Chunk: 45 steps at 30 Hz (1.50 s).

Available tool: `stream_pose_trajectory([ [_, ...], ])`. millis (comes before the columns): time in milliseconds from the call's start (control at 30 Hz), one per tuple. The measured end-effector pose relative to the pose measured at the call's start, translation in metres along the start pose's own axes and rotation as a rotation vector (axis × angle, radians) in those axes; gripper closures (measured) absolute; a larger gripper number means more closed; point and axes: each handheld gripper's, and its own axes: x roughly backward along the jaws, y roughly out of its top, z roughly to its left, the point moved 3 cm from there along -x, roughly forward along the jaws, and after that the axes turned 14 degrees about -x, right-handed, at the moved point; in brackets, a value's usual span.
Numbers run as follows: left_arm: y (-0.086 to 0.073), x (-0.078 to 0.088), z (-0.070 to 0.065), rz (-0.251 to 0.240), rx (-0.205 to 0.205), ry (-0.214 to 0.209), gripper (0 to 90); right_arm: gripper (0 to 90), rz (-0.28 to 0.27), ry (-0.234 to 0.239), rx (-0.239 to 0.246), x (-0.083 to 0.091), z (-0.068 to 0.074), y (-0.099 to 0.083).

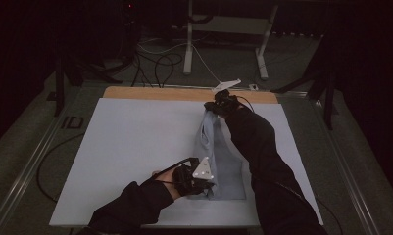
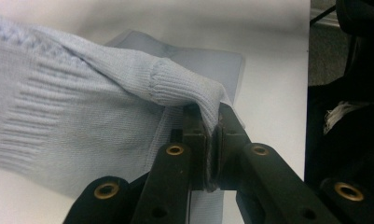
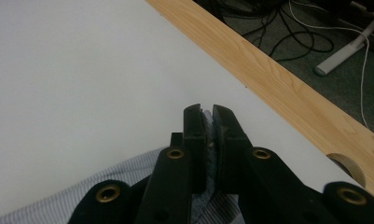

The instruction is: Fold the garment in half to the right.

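A light blue knit garment (image 1: 218, 147) lies folded into a long strip on the right half of the white table top (image 1: 135, 147). My left gripper (image 1: 211, 186) is at the strip's near end. In the left gripper view that gripper (image 2: 211, 116) is shut on a ribbed edge of the garment (image 2: 82, 112), which is lifted and drapes off to the left. My right gripper (image 1: 214, 108) is at the far end, near the wooden table edge (image 1: 184, 93). Its jaws (image 3: 209, 114) are shut on a pinch of the cloth, and more of the garment (image 3: 82, 200) hangs below them.
The wooden strip (image 3: 292, 88) runs along the table's far side, with a small white object (image 1: 228, 84) beside it. Cables (image 1: 159, 63) and a desk frame (image 1: 189, 44) are on the floor beyond. Bare white surface spreads to the left of the garment.
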Motion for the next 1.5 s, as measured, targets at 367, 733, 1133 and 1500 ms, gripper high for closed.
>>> stream_pose_trajectory([
  [367, 0.004, -0.033, 0.003, 0.016, -0.006, -0.041, 87.0, 85.3, 0.047, 0.024, -0.019, -0.014, -0.01, -0.011],
  [733, 0.009, -0.062, 0.004, 0.029, 0.014, -0.073, 86.9, 84.9, 0.07, 0.028, -0.036, -0.017, -0.023, -0.023],
  [1133, 0.017, -0.081, 0.004, 0.053, 0.027, -0.08, 86.7, 76.5, 0.016, 0.055, -0.047, -0.008, -0.029, -0.024],
  [1500, 0.03, -0.079, 0.0, -0.037, 0.031, -0.142, 62.6, 11.6, -0.007, 0.06, -0.134, 0.007, -0.042, -0.032],
])
